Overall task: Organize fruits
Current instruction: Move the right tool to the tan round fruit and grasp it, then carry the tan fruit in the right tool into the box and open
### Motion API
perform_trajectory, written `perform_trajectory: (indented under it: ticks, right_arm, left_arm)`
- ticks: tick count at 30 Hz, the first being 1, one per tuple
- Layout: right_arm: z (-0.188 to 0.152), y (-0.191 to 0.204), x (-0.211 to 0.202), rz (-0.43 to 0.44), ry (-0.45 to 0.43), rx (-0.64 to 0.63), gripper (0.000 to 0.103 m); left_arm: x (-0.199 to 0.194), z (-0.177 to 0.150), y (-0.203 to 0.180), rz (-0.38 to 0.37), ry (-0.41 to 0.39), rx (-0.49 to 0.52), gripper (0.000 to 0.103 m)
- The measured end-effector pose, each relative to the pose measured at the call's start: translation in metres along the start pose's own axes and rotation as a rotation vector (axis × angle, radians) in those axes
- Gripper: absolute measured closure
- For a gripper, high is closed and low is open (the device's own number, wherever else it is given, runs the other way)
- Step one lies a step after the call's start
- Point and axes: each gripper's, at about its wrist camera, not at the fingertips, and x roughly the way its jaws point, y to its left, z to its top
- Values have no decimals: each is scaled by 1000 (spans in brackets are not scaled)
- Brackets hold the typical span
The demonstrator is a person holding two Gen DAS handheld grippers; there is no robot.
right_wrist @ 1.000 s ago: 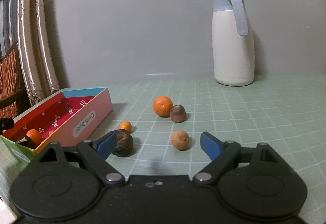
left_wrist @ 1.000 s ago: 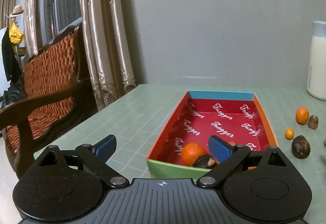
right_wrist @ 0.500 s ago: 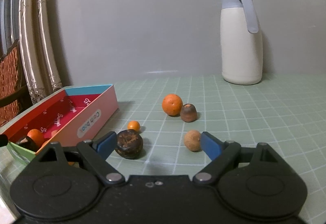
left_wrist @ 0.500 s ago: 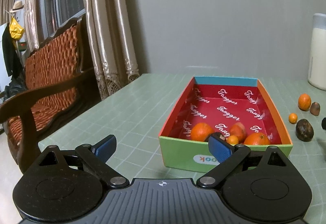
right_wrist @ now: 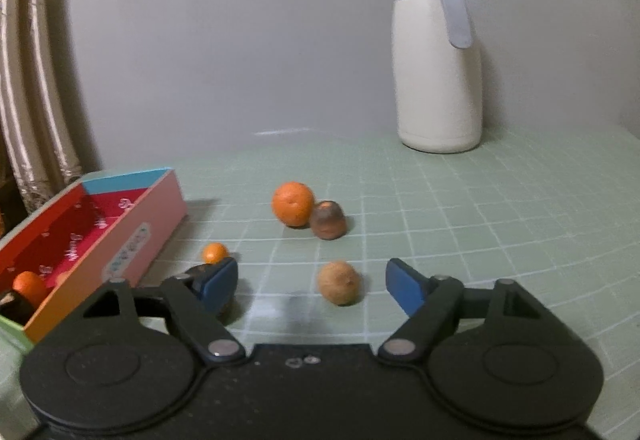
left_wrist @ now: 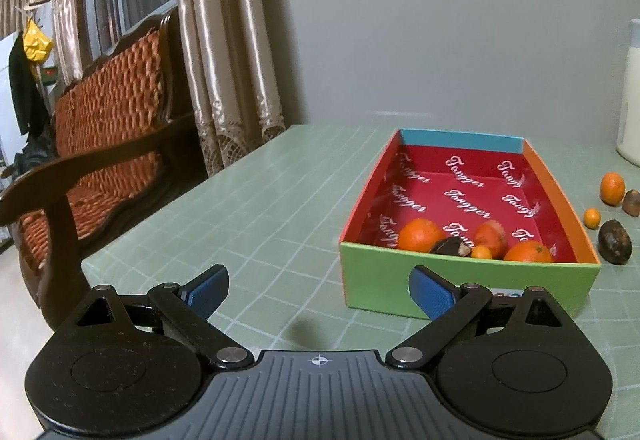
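A colourful box [left_wrist: 468, 286] with a red lining holds several fruits, among them an orange [left_wrist: 418, 235] and a dark fruit [left_wrist: 448, 247]. My left gripper [left_wrist: 318, 290] is open and empty, in front of the box's green front wall. My right gripper [right_wrist: 312, 280] is open and empty, low over the table. A tan round fruit [right_wrist: 339, 282] lies between its fingertips. A dark fruit [right_wrist: 196, 272] sits half hidden behind its left finger. A small orange [right_wrist: 215, 252], a large orange [right_wrist: 293, 203] and a brown fruit [right_wrist: 328, 220] lie further off. The box [right_wrist: 132, 240] stands at the left.
A white thermos jug [right_wrist: 438, 56] stands at the back of the green gridded table [right_wrist: 480, 220], by the grey wall. A wooden bench with an orange woven seat [left_wrist: 100, 128] and curtains [left_wrist: 224, 40] stand off the table's left edge.
My left gripper has drawn back out of the box and now sits in front of it. My right gripper has moved forward and right, so the tan fruit now lies between its fingers.
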Motion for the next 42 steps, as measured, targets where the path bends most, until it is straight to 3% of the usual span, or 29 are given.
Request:
perform_trajectory:
  ticks: [6,11,17,20,35,42]
  right_arm:
    - [1,-1,12,-26,48,-1,30]
    - [0,5,20,-36,85,-36,54]
    - [1,5,26,-26,110,-42,62]
    - [0,7,27,-22,118,-56,77]
    - [0,8,19,8,82,-61,78]
    - [10,23,-2,120,1,-64,78]
  left_arm:
    - [2,0,4,2,13,-19,7]
    - [2,-1,7,1,13,-28,7]
    - [2,-1,10,4,11,-40,7]
    - [2,-1,10,4,10,-43,7]
    - [3,-1,15,11,2,-65,7]
    - [4,-1,23,28,4,-97,7]
